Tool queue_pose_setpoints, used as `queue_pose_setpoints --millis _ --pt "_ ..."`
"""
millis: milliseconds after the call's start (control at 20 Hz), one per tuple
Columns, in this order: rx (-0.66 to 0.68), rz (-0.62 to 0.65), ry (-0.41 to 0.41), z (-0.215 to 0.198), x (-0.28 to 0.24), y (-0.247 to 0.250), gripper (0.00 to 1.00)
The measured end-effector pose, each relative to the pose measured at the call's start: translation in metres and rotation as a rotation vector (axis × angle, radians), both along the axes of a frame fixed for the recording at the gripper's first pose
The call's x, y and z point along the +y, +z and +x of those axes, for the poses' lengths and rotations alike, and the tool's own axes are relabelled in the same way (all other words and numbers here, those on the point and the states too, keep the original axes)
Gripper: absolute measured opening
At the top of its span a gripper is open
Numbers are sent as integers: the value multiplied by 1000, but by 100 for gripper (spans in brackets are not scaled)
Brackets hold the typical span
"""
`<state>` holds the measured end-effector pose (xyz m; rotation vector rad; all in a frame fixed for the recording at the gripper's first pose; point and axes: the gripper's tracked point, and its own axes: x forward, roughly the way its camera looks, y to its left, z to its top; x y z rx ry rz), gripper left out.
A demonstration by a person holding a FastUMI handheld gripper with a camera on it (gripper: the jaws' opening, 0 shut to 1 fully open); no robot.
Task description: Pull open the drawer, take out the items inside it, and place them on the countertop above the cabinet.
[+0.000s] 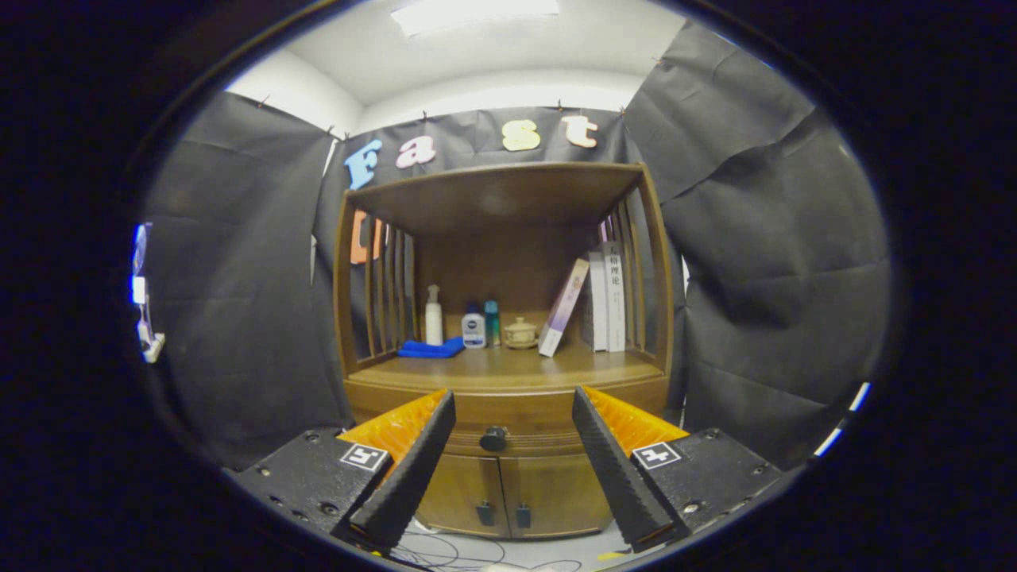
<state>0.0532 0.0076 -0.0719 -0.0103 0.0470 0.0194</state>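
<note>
The hand-held gripper [512, 433] is held level and faces the wooden cabinet [508, 318] squarely, its two fingers spread wide apart and grasping nothing. Between the fingers, beyond their tips and not touching them, sits the closed drawer [516, 417] with its dark round knob [493, 438] slightly nearer the left finger. Below the drawer, two small cabinet doors [512, 492] with dark handles are shut.

Above the drawer lies the worktop [508, 367], well beyond the fingers. From left to right it carries a folded blue cloth [431, 348], a white pump bottle [433, 315] standing just behind it, a small white bottle with a dark cap [473, 327], a teal bottle [493, 322], a small lidded ceramic pot [521, 333], a book leaning to the right [563, 307], and upright white books [605, 298] against the slatted right side.
</note>
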Motion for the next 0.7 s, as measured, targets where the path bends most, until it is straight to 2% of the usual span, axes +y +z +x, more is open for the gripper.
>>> queue_pose_setpoints --millis 500,700 --pt "136 -27 -35 82 4 -102 97" --pt "149 -34 -31 115 13 -122 97"
